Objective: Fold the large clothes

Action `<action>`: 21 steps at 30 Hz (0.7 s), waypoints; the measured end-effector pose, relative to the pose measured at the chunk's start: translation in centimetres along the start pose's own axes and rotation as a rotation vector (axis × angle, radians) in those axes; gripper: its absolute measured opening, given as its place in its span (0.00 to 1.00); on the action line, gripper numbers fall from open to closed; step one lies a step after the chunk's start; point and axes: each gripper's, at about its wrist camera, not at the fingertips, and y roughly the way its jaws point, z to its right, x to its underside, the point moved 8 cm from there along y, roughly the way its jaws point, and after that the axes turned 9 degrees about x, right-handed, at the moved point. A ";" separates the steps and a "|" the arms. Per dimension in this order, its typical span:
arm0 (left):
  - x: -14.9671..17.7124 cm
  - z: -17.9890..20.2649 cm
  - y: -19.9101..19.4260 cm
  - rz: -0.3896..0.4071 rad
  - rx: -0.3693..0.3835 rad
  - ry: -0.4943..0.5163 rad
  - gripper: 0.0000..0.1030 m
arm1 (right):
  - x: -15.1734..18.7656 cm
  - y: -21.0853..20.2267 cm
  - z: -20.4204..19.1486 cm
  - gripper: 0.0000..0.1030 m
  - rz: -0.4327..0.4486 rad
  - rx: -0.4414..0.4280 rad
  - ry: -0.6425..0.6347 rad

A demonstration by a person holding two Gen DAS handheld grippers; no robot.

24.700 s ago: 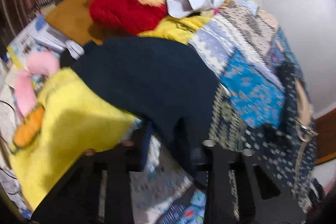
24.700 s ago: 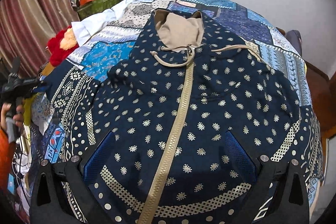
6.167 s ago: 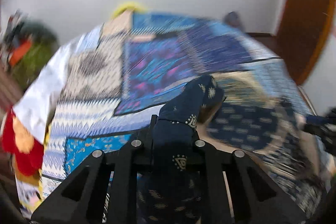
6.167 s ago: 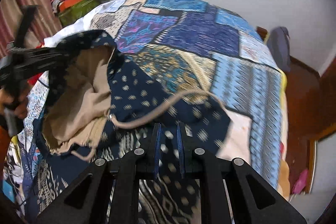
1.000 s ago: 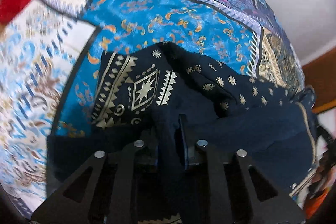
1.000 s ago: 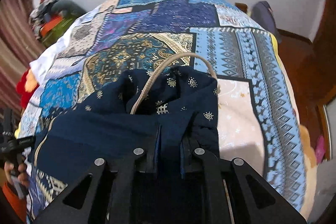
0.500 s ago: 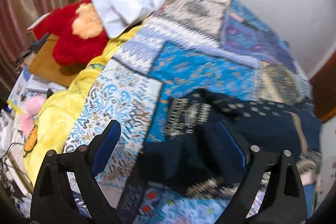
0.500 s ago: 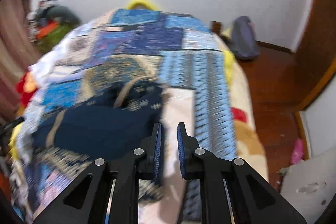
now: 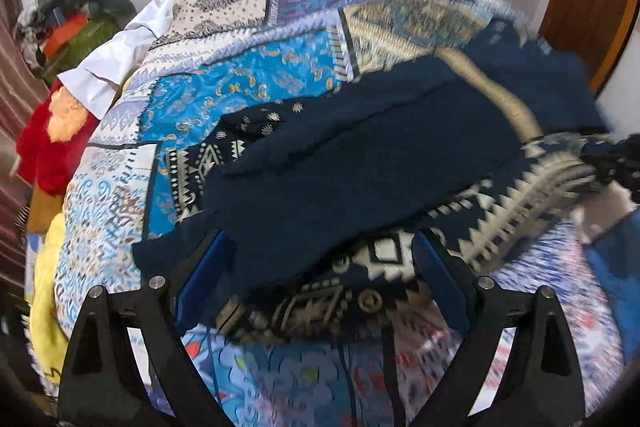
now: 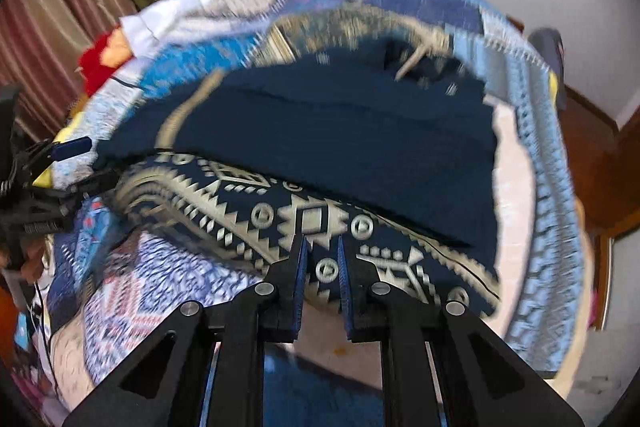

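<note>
Navy patterned hoodie [image 10: 340, 147], half-folded, lies mid-bed on the patchwork bedspread [image 9: 248, 83], long axis running left–right, printed hem edge nearest, hood end far right. Left gripper [image 9: 320, 267] fingers spread wide, holding nothing; right gripper [image 10: 322, 259] fingers pressed nearly together, empty, w/ hem just beyond. Next fold likely needs both grippers pinching the near hem corners evenly, lifting together so layers stay square.

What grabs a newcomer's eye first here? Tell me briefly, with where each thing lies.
The dark navy garment, folded over with its cream geometric border at the near edge, lies across the middle of the patchwork bedspread. At the bed's left edge sits a bright red plush toy, with a white cloth just beyond it. The left gripper stands open just over the garment's near edge, while the right gripper is shut and empty.
</note>
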 end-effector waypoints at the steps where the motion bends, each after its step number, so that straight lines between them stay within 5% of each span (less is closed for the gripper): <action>1: -0.4 -0.1 0.5 0.005 -0.012 -0.008 0.91 | -0.2 0.8 -0.2 0.10 -0.019 -0.001 0.001; 8: -4.8 -3.3 1.3 0.053 -0.067 -0.074 0.91 | -4.2 1.7 0.1 0.10 0.004 -0.049 -0.005; 14: -9.2 -7.5 4.2 0.041 -0.161 -0.115 0.91 | -10.7 2.8 2.1 0.10 0.086 -0.018 0.029; 21: -12.8 -13.6 6.1 -0.004 -0.260 -0.299 0.88 | -18.5 4.4 5.6 0.10 0.148 0.091 0.122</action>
